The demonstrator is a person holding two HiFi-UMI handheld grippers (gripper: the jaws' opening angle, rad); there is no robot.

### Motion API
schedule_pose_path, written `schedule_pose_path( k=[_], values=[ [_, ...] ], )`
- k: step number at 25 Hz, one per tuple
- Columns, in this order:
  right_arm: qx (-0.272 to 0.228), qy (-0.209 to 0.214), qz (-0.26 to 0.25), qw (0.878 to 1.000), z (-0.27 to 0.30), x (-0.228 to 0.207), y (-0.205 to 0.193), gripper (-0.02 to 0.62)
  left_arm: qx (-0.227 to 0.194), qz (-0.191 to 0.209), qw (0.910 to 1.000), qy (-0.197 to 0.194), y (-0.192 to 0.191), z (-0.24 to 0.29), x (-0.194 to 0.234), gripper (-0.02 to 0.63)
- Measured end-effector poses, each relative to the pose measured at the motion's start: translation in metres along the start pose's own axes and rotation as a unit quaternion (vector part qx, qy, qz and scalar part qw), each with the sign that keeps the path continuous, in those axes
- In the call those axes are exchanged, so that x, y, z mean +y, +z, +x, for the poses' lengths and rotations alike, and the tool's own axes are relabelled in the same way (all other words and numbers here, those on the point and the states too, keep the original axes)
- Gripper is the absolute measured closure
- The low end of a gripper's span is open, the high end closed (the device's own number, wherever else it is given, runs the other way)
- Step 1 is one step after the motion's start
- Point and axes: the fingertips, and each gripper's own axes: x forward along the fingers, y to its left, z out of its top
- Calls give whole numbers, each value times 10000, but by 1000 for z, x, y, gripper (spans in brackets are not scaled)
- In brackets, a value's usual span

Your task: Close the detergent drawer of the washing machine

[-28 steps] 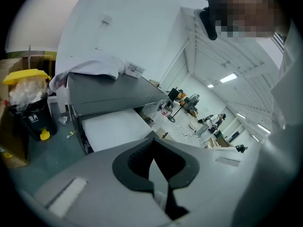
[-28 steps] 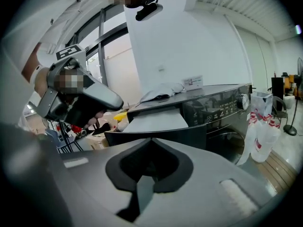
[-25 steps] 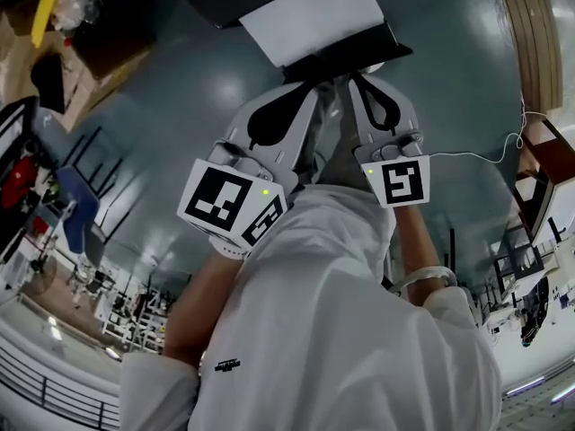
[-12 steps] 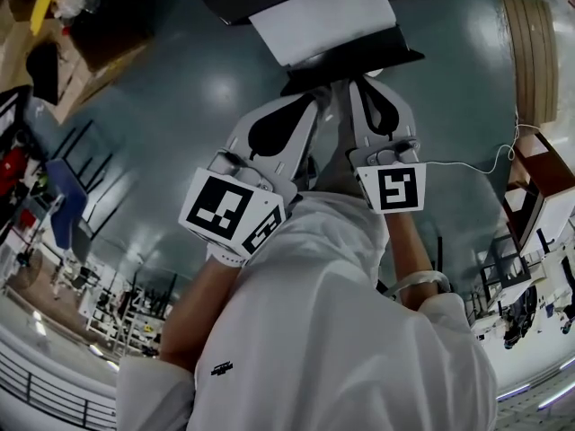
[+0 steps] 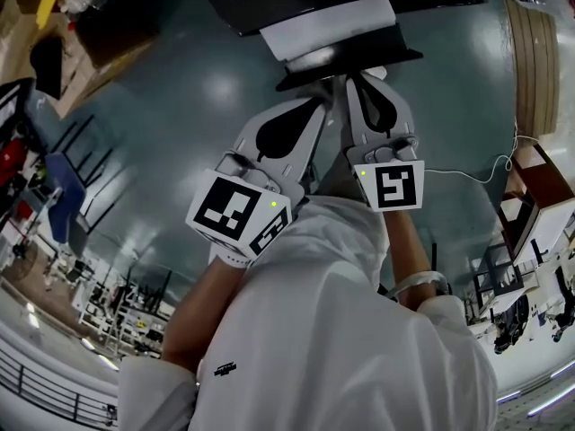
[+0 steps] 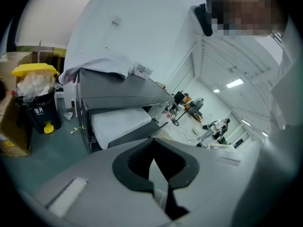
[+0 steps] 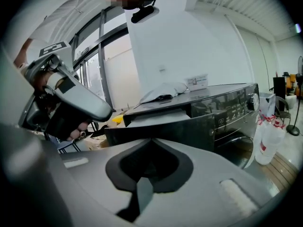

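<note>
The washing machine point(image 7: 222, 110) is dark grey, and its detergent drawer point(image 5: 334, 27) stands pulled out, white inside with a dark front panel point(image 5: 355, 59). My right gripper point(image 5: 353, 77) is shut and empty, its tips against that front panel. In the right gripper view the panel point(image 7: 180, 129) fills the space just past the right gripper point(image 7: 152, 143). My left gripper point(image 5: 328, 97) is shut and empty too, close beside the right one and just short of the panel. The left gripper view shows the drawer point(image 6: 120, 122) from its side, ahead of the left gripper point(image 6: 154, 141).
A white cloth point(image 6: 104, 65) lies on the machine's top. A black bin with a yellow lid point(image 6: 35, 86) and a cardboard box stand to its left. Clear bottles point(image 7: 270, 136) sit on a wooden platform point(image 5: 530, 52) on its right, a cable point(image 5: 476, 164) crosses the floor.
Both grippers have moved forward toward the machine. Less of the drawer's white inside shows now: it has slid partly in.
</note>
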Motion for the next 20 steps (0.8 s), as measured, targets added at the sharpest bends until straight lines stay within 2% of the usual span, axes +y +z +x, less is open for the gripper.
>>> schedule_pose_path(
  k=[7,10,14,20],
  values=[
    [82,114,46,9999,19,-3,5,594,-65,-155,9998,136,9,4,15,589],
    [535,146,-111,9984,18,-8,-8,594,-104,-229,9995,201,10,3,20,589],
    [307,271,-176,9990,23,-7,0,594,-158,-302,9990,306,12,2,29,589],
    [360,293,-192,9987,25,-4,0,594,-173,-412,9983,386,13,3,41,589]
  ],
)
